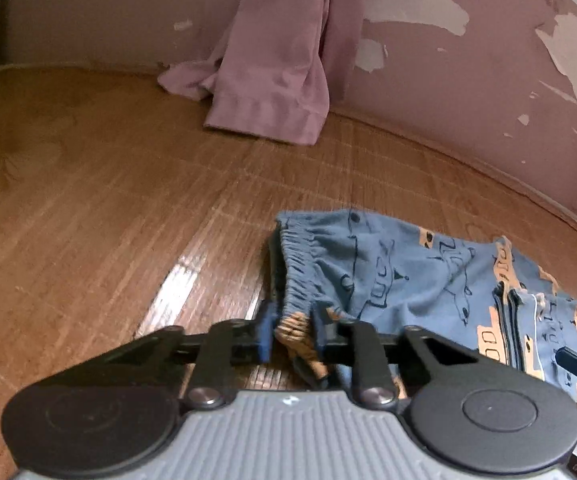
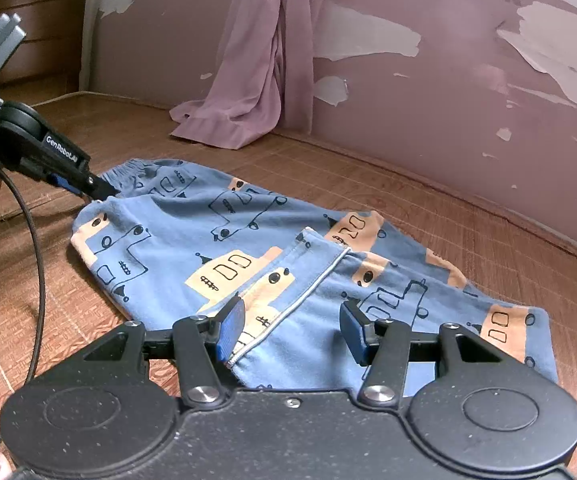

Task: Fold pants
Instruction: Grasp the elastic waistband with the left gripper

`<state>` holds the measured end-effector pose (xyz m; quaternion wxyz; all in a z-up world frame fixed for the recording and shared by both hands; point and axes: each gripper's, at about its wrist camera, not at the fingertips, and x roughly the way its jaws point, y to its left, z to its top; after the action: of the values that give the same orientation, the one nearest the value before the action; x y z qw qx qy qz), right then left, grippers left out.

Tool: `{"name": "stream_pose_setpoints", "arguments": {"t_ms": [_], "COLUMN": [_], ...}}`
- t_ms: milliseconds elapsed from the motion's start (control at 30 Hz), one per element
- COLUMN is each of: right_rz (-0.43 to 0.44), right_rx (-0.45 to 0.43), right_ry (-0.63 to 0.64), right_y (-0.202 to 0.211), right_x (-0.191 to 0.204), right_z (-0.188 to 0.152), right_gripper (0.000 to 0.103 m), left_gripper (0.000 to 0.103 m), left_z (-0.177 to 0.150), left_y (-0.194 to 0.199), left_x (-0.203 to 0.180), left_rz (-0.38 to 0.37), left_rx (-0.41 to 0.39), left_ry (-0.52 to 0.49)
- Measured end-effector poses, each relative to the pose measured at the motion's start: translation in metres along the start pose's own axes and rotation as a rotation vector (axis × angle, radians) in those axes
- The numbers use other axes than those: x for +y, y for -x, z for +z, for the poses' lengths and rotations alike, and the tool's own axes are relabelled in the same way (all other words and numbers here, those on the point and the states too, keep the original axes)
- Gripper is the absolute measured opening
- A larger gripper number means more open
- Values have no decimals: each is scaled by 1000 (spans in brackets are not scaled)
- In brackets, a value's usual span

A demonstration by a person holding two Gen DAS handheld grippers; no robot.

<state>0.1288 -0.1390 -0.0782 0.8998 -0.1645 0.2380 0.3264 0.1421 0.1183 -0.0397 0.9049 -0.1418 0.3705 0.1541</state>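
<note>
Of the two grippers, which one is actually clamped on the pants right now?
The left gripper, pinching the blue pants at the elastic waistband; the right gripper hovers open over the leg end.

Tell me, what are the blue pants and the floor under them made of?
The pants look like soft, matte knit cotton: they wrinkle and the waistband gathers. The floor looks like woven bamboo or wood-look matting, glossy where light reflects; I can't tell which.

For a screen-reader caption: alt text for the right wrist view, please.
The open right gripper hovers over the leg end of blue printed pants lying on a woven mat. The left gripper pinches the waistband end; a purple curtain hangs behind.
</note>
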Motion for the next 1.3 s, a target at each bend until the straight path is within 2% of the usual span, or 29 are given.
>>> {"name": "stream_pose_setpoints", "arguments": {"t_ms": [133, 200, 267, 367, 400, 500, 600, 700, 767, 867, 967, 1033, 1100, 1133, 1233, 1300], "right_rz": [4, 2, -1, 0, 3, 14, 20, 27, 30, 35, 39, 42, 44, 45, 48, 51], "right_rx": [1, 6, 7, 5, 5, 7, 10, 13, 15, 18, 20, 21, 22, 22, 23, 24], "right_ry": [-4, -2, -1, -5, -10, -27, -39, -55, -64, -74, -81, -85, -89, -91, -96, -100], "right_y": [-1, -2, -2, -2, -2, -2, -3, -4, -4, -4, -4, -4, -4, -4, -4, -5], "right_x": [-1, -1, -1, -1, -2, -5, -7, -9, -10, -10, -11, -11, -12, -12, -13, -14], "right_z": [0, 0, 0, -1, -1, -2, -2, -2, -2, -3, -2, -2, -3, -3, -2, -2], "right_gripper": [56, 56, 56, 56, 56, 56, 57, 58, 59, 60, 60, 60, 60, 60, 60, 60], "left_gripper": [17, 17, 17, 17, 17, 16, 16, 16, 16, 16, 16, 16, 17, 17, 20, 25], "left_z": [-2, -2, 3, 12, 13, 11, 10, 13, 16, 12, 3, -4, -6, -5, 0, 1], "left_y": [6, 6, 1, -7, -9, -9, -8, -4, 2, 10, 14, 12, 10, 8, -2, -8], "left_x": [-22, -23, -10, 30, 39, 51, 52, 42, 19, -23, -56, -68, -72, -69, -50, -35], "left_rz": [107, 124, 89, -36, -64, -111, -114, -76, -21, 77, 125, 147, 162, 167, 163, 162], "left_rx": [-29, -21, 10, 58, 70, 79, 82, 66, 24, -47, -92, -110, -117, -107, -53, -14], "left_ry": [-162, -168, -66, 215, 270, 351, 355, 289, 157, -94, -284, -370, -398, -378, -271, -202]}}
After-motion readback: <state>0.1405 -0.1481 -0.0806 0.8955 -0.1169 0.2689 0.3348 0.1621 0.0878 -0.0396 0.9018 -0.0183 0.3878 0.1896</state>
